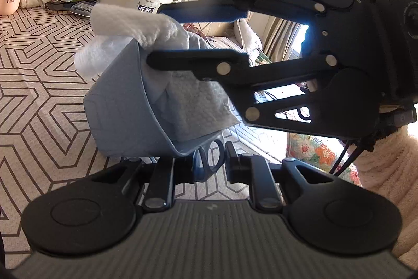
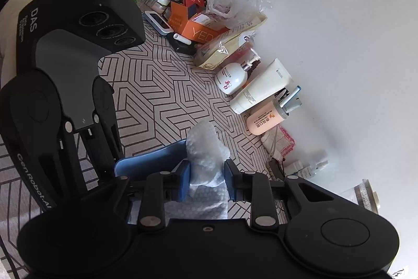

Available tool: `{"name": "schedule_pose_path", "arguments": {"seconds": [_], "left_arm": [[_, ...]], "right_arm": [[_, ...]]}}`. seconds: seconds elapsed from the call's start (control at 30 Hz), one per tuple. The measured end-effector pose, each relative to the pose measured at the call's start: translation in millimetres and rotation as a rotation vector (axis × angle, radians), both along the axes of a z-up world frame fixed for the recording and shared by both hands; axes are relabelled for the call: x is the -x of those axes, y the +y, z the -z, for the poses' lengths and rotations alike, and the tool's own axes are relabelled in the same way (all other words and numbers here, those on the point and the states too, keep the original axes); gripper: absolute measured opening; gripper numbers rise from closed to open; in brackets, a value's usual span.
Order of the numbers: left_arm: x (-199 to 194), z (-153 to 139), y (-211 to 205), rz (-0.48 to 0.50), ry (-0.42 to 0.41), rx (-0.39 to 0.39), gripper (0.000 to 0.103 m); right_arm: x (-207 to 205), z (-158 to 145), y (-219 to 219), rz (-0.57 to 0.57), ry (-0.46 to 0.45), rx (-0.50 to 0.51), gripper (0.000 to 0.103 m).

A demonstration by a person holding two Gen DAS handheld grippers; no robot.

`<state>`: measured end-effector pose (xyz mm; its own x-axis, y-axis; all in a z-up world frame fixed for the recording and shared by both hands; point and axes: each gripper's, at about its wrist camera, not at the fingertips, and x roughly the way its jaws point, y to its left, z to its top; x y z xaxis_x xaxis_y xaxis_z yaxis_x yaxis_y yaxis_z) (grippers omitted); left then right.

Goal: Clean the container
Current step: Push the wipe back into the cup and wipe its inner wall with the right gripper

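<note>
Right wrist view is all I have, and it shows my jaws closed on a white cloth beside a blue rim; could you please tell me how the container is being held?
Observer: The left gripper has the container by its ring handle.
Operator: Thank you. How is it oriented?
Observer: It is tilted, with its mouth turned towards the right gripper.
Operator: And where does the cloth sit?
Observer: The cloth lies inside the container, and one fold spills over the upper rim.
</note>
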<state>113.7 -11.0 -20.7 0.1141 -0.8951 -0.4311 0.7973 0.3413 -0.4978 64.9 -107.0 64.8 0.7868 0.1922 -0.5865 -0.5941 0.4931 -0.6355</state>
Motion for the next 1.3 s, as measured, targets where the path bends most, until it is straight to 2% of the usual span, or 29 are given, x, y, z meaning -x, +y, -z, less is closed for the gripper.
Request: {"name": "schedule_pose_path", "arguments": {"seconds": [0.13, 0.33, 0.53, 0.77, 0.93, 1.13, 1.3], "left_arm": [[1.7, -0.9, -0.9, -0.018, -0.009, 0.000, 0.017], [4.3, -3.1, 0.1, -0.073, -0.045, -0.027, 0.020], [6.2, -1.6, -2.9, -0.081, -0.069, -0.058, 0.020], [3.7, -0.6, -1.9, -0.078, -0.061, -0.061, 0.020], [2.4, -0.2, -0.7, -0.078, -0.056, -0.059, 0.020], [1.3, -0.2, 1.1, -0.079, -0.049, -0.055, 0.020], [2.4, -0.2, 1.8, -0.075, -0.053, -0.058, 0.020]], "right_arm": [[-4.8, 9.8, -1.8, 0.036, 0.003, -0.041, 0.033], [-7.3, 5.2, -13.3, 0.137, 0.006, -0.223, 0.028], [-5.3, 1.0, -24.2, 0.175, 0.052, -0.378, 0.028], [-4.0, 5.3, -31.3, 0.173, 0.049, -0.394, 0.028], [-3.3, 11.8, -27.0, 0.187, 0.014, -0.336, 0.030], [-12.2, 26.3, -37.2, 0.240, 0.071, -0.343, 0.030], [-10.5, 27.8, -40.0, 0.252, 0.072, -0.360, 0.030]]}}
